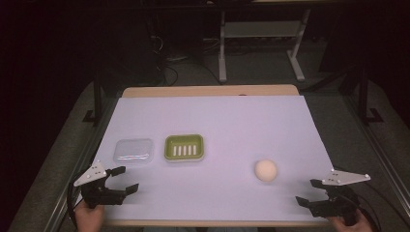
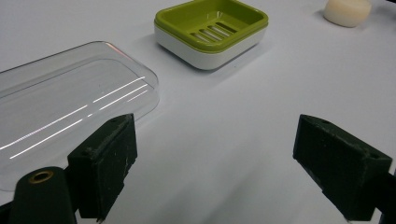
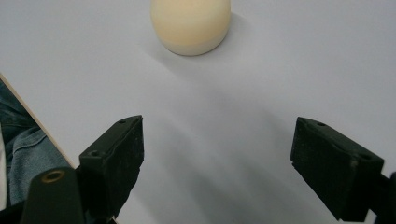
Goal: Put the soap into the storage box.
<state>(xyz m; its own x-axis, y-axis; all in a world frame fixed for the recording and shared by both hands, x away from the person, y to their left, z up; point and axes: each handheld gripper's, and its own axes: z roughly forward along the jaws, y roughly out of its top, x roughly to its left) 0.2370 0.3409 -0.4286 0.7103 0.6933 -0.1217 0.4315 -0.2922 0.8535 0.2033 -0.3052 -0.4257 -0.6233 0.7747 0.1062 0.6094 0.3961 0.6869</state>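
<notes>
A green and white soap dish with a slotted floor sits left of the table's middle. Its clear plastic lid lies flat just left of it. A round cream soap bar rests toward the right. My left gripper hovers open at the front left corner, just short of the lid, with nothing between its jaws. My right gripper stands open at the front right, a short way from the soap, also empty.
A white sheet covers the wooden table. The front edge of the table runs close under the right gripper, with a denim-clad leg beyond it. Dark floor, cables and a white desk frame lie behind the table.
</notes>
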